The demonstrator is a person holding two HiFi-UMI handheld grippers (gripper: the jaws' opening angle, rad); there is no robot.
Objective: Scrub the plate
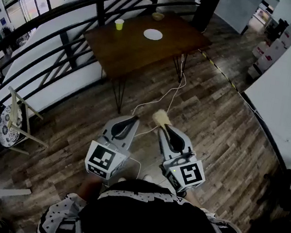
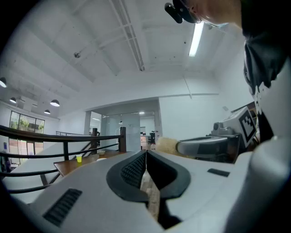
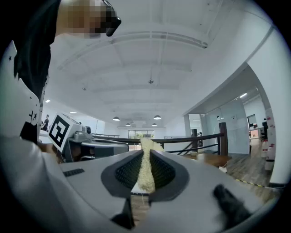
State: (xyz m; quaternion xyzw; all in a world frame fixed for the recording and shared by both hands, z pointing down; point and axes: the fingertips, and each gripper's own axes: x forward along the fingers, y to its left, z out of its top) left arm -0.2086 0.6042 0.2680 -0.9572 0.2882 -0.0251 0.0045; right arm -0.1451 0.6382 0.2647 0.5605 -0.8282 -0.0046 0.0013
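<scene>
A white plate (image 1: 153,34) lies on the brown wooden table (image 1: 129,49) far ahead of me. Both grippers are held close to my body, over the wood floor. My right gripper (image 1: 162,124) is shut on a pale yellow scrub sponge (image 1: 159,117), which pokes out past its tips; the sponge (image 3: 145,159) shows squeezed between the jaws in the right gripper view. My left gripper (image 1: 132,121) is shut with nothing in it; its jaws (image 2: 146,157) meet. The table (image 2: 79,163) shows far off in the left gripper view.
A yellow cup (image 1: 119,24) and a small bowl (image 1: 158,16) also stand on the table. A black railing (image 1: 65,33) curves along the left. White cables (image 1: 165,97) trail over the floor from the table. A chair (image 1: 15,119) stands at the left.
</scene>
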